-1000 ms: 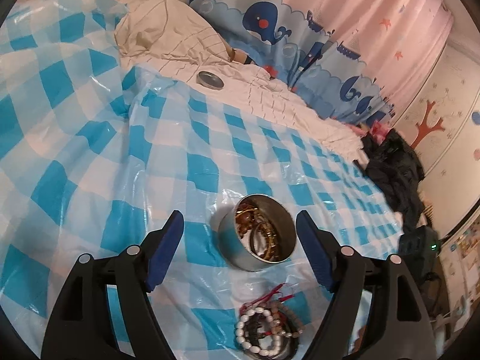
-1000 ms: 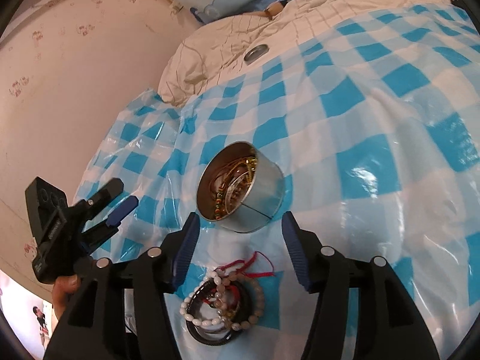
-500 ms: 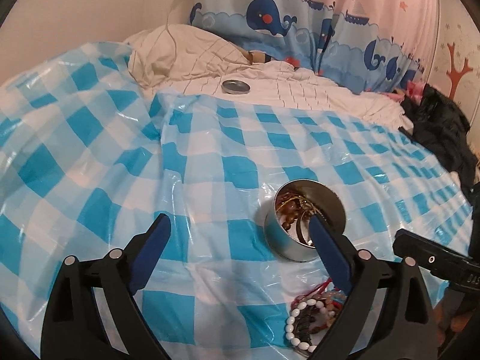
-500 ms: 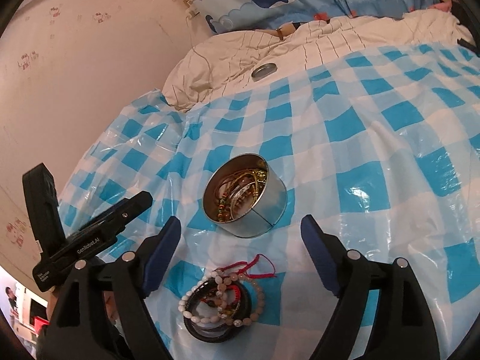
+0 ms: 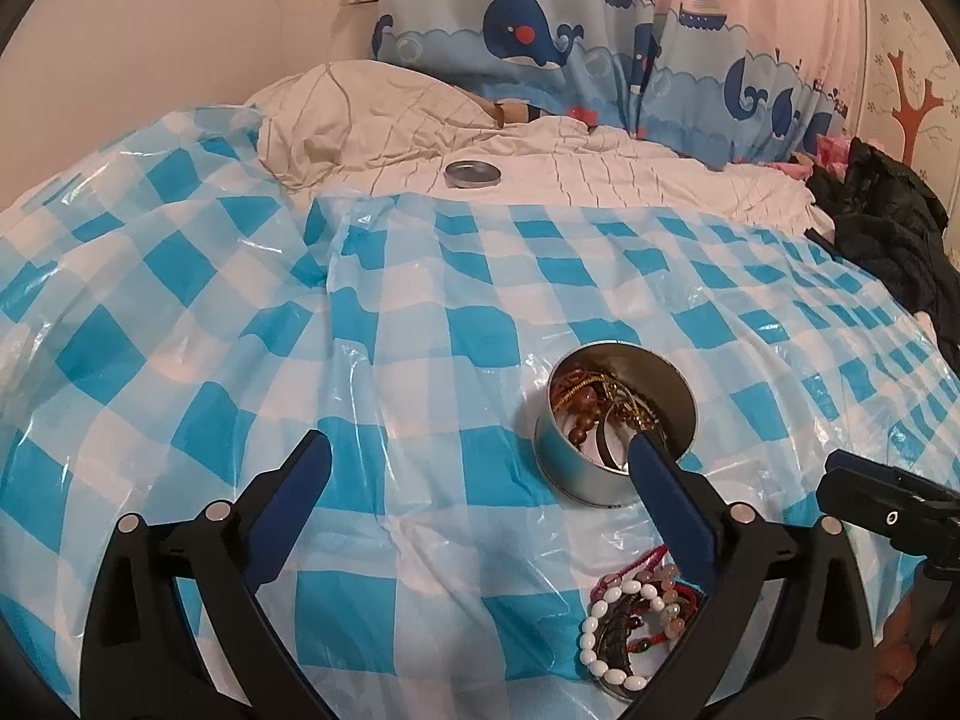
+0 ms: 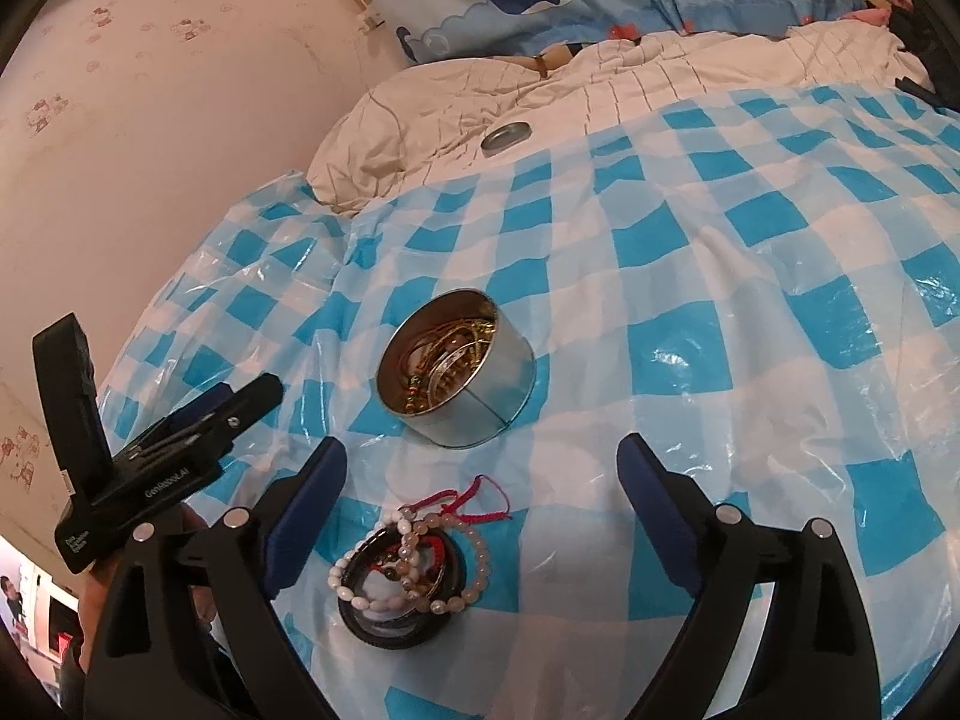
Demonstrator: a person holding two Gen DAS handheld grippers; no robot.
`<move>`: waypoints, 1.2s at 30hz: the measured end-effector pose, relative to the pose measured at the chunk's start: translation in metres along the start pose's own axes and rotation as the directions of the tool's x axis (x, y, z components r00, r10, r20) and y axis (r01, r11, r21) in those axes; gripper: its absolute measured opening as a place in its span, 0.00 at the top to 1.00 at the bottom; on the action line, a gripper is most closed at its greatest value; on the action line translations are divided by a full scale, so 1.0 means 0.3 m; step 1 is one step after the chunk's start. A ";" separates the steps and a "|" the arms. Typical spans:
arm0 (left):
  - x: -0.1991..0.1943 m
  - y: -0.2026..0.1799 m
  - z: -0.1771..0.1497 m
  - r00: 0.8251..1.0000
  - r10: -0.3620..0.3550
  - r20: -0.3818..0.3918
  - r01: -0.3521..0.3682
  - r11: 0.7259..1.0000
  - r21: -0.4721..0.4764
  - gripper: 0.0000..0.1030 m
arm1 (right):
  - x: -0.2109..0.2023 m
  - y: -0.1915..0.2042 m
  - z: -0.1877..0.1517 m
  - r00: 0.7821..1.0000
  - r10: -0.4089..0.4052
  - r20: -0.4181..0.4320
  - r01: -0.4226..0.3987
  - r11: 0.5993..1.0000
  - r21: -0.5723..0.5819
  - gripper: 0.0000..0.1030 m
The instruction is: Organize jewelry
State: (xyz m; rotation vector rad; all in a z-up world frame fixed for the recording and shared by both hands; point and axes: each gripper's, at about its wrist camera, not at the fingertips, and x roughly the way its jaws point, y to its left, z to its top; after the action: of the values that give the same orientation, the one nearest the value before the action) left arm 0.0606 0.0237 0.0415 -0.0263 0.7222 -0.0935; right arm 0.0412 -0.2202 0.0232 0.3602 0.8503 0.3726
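While both grippers hover over the blue-and-white checked plastic sheet [image 6: 750, 276], the left wrist view has swung left over the last second: the round silver metal tin [image 5: 606, 456], earlier centred between the left gripper's [image 5: 474, 456] fingers, now sits at about four o'clock behind its right fingertip. The left gripper's jaws are spread and hold nothing. The right gripper [image 6: 483, 462] is spread too and empty, with the loose pile of beaded bracelets and red cord [image 6: 414, 564] lying between its fingers, nearer the left one, and the tin at twelve o'clock beyond. I judge the right gripper is taking the pick. A small round metal lid [image 6: 506, 137] rests far off on the cream quilt [image 6: 630, 90].
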 end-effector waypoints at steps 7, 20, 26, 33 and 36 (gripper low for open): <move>-0.016 -0.013 -0.020 1.000 0.011 -0.001 -0.010 1.000 0.025 0.08 | -0.004 0.031 -0.022 1.000 -0.008 -0.004 0.008 0.999 -0.037 0.13; -0.033 -0.022 -0.028 1.000 0.013 -0.004 -0.013 0.999 0.038 0.08 | -0.006 0.056 -0.048 1.000 -0.025 -0.008 0.025 0.997 -0.073 0.11; -0.035 -0.023 -0.031 1.000 0.014 -0.007 -0.014 0.999 0.041 0.08 | -0.005 0.060 -0.049 0.999 -0.032 -0.005 0.032 0.996 -0.082 0.10; -0.020 -0.026 -0.031 1.000 0.016 -0.018 -0.015 0.999 0.047 0.08 | -0.004 0.063 -0.049 1.000 -0.029 -0.006 0.028 0.996 -0.079 0.09; -0.010 -0.028 -0.032 1.000 0.018 -0.026 -0.017 0.998 0.054 0.08 | -0.002 0.064 -0.049 1.000 -0.030 -0.005 0.029 0.996 -0.082 0.09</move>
State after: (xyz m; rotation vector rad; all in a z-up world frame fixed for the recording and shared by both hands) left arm 0.0513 0.0156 0.0368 0.0330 0.7458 -0.0969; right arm 0.0260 -0.2013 0.0233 0.2706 0.8432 0.3803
